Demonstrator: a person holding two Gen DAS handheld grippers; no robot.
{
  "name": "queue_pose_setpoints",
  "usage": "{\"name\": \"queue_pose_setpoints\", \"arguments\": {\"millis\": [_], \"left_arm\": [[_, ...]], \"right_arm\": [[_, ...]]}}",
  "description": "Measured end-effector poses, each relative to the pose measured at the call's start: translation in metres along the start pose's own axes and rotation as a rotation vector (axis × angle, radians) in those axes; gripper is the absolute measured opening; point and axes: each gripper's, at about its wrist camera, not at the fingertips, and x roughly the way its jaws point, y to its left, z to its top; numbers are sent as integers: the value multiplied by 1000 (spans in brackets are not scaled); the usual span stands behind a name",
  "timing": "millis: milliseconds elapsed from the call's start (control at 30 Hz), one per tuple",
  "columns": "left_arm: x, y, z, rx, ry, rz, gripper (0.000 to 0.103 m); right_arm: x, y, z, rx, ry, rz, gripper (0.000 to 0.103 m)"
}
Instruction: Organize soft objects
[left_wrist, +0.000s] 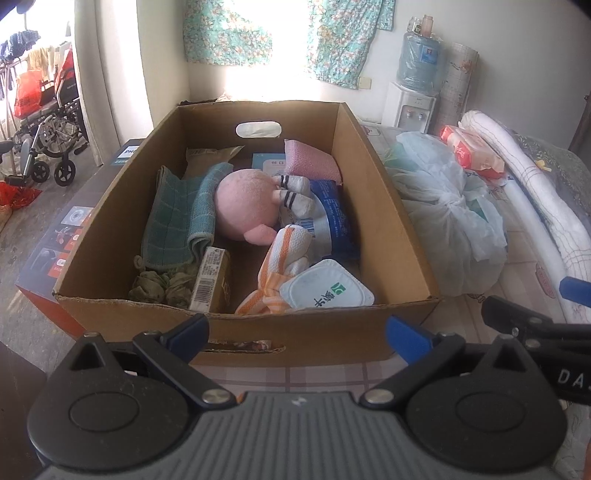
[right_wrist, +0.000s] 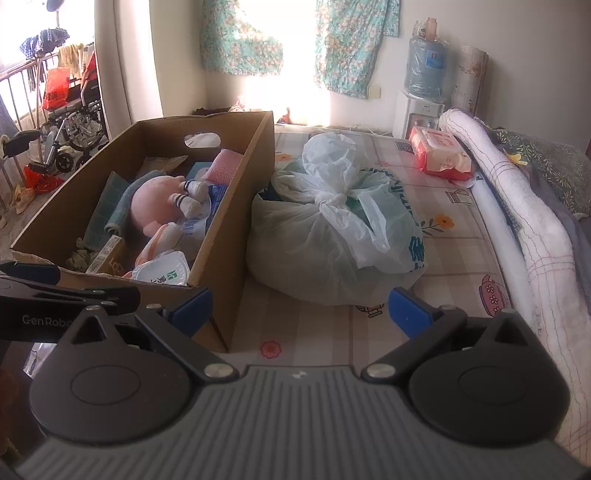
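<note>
Left gripper (left_wrist: 297, 334) hangs just short of the near wall of the box (left_wrist: 384, 206), fingers spread wide, nothing between them. Blue pads (left_wrist: 406, 334) frame the box's near handle slot.

Right gripper (right_wrist: 299, 308) also spread wide and empty, aimed at the knotted bag (right_wrist: 332, 229), which sits on the bed (right_wrist: 454, 258) just beside the box's right wall. The left gripper's finger shows at 9 o'clock in the right view.

Box contents, from the left view:
- plush (left_wrist: 245, 205), pink, at centre.
- green cloth (left_wrist: 177, 218), folded, at 9 o'clock of the plush, touching it.
- socks (left_wrist: 293, 192), white with dark stripes, at 3 o'clock of the plush, against it.
- blue pack (left_wrist: 332, 218) under and to the right of the socks.
- pink sponge (left_wrist: 310, 158) at 1 o'clock, leaning at the far wall.
- striped towel (left_wrist: 280, 266), orange and white, at 5 o'clock of the plush.
- tub (left_wrist: 327, 288), white foil-lidded, in the near corner, resting on the towel.
- carton (left_wrist: 212, 284) on edge at 7 o'clock, against the near wall.
- rag (left_wrist: 159, 288), olive, crumpled, left of the carton.

Outside the box: tissues (right_wrist: 441, 153), red pack, at 1 o'clock of the bag, well apart. Rolled quilt (right_wrist: 517, 192) along the bed's right edge. Dispenser (right_wrist: 421, 107) by the far wall; wheelchair (right_wrist: 70, 125) at 10 o'clock on the floor.
</note>
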Motion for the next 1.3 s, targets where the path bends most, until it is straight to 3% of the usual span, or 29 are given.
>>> {"name": "queue_pose_setpoints", "arguments": {"millis": [1300], "left_arm": [[-3,9,-3,-14,8,43,102]], "right_arm": [[6,15,-1,-15,25,31,102]]}}
